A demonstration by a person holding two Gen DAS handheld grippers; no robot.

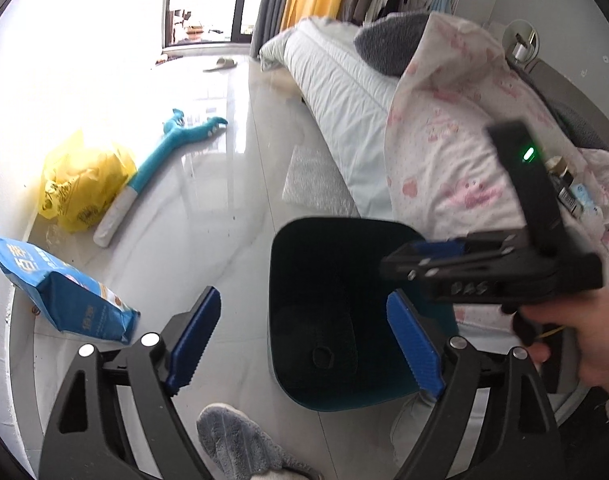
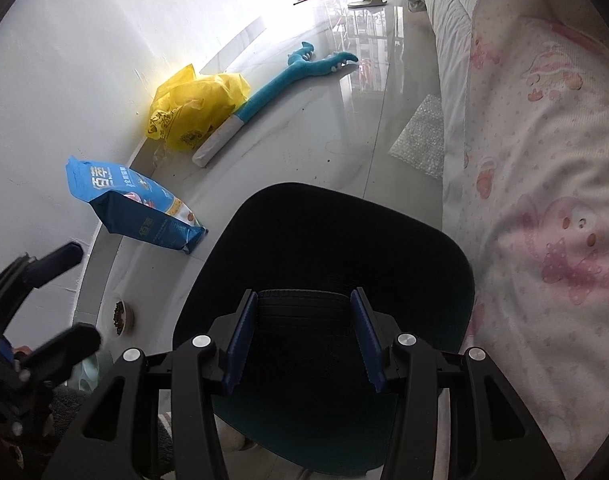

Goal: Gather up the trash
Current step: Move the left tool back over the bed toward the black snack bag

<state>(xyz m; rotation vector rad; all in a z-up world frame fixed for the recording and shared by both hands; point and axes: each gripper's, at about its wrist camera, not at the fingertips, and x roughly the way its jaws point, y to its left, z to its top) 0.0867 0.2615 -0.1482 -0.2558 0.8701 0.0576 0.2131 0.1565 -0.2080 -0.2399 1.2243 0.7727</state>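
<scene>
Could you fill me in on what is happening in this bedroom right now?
A person is tidying up with a gripper in each hand, both over a dark bin beside the bed. The right gripper and the left gripper are open and hold nothing. On the floor along the wall lie a yellow plastic bag, a blue pouch and a blue plush toy, none picked up yet.

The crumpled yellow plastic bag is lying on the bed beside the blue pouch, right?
Not quite. The crumpled yellow plastic bag lies on the glossy tiled floor against the white wall, near the blue pouch, as the right wrist view shows.
</scene>
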